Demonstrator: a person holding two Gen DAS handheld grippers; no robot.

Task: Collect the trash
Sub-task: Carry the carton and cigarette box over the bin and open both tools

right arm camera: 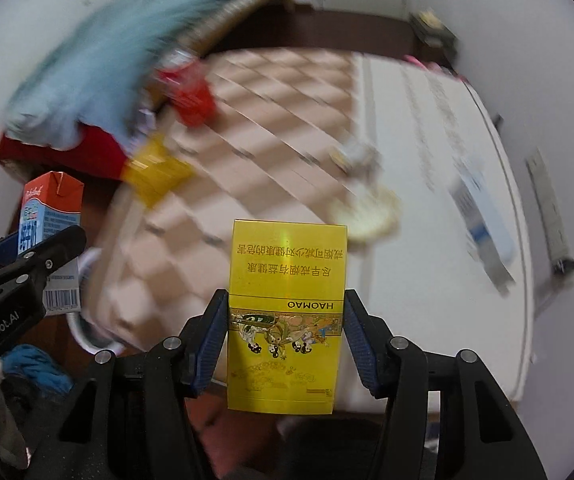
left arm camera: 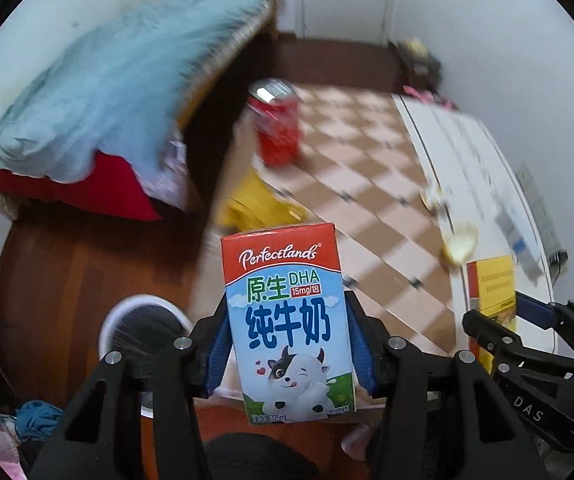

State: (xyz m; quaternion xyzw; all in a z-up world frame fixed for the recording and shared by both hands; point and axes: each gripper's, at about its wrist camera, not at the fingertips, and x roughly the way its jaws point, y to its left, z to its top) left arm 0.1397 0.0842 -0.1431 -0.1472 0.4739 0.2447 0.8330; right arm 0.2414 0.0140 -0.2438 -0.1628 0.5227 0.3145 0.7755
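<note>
- The left tongs [left arm camera: 287,344] pinched an upright milk carton [left arm camera: 287,320] above the checkered desk [left arm camera: 367,184].
- The right tongs [right arm camera: 285,340] pinched a yellow cigarette pack [right arm camera: 287,312], upside down.
- A red can [left arm camera: 277,124] stood on the desk.

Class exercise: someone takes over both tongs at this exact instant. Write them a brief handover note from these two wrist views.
Left tongs: shut on the milk carton, held upright.
Right tongs: shut on the yellow cigarette pack, print upside down.
Both are held above the checkered table.
Left on it: red can, yellow wrapper, crumpled scraps near the white board.
A white-rimmed bin is below left; nothing visibly dropped yet.
</note>
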